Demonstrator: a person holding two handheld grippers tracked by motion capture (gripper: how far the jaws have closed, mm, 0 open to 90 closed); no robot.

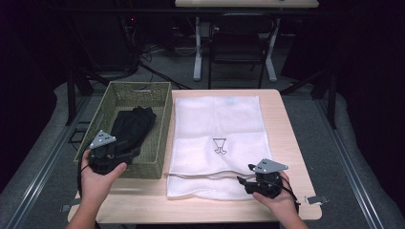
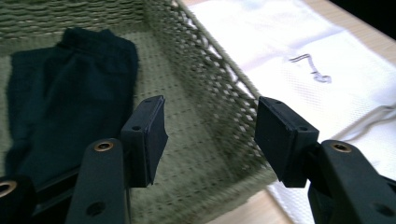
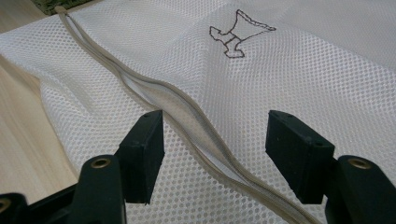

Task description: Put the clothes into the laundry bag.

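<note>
A green woven basket stands on the left of the table, with a black garment lying inside it. Beside it lies a flat white mesh laundry bag with a small dark emblem. My left gripper hovers over the basket's near end. Its jaws stand open and empty above the basket floor, with the garment to their left and the basket wall ahead. My right gripper is low over the bag's near edge. It is open, and the bag's zipper seam runs between its jaws untouched.
The wooden table shows bare strips right of the bag and along the front edge. A small metal clip sits at the near right corner. A chair and desk legs stand on the floor beyond the far edge.
</note>
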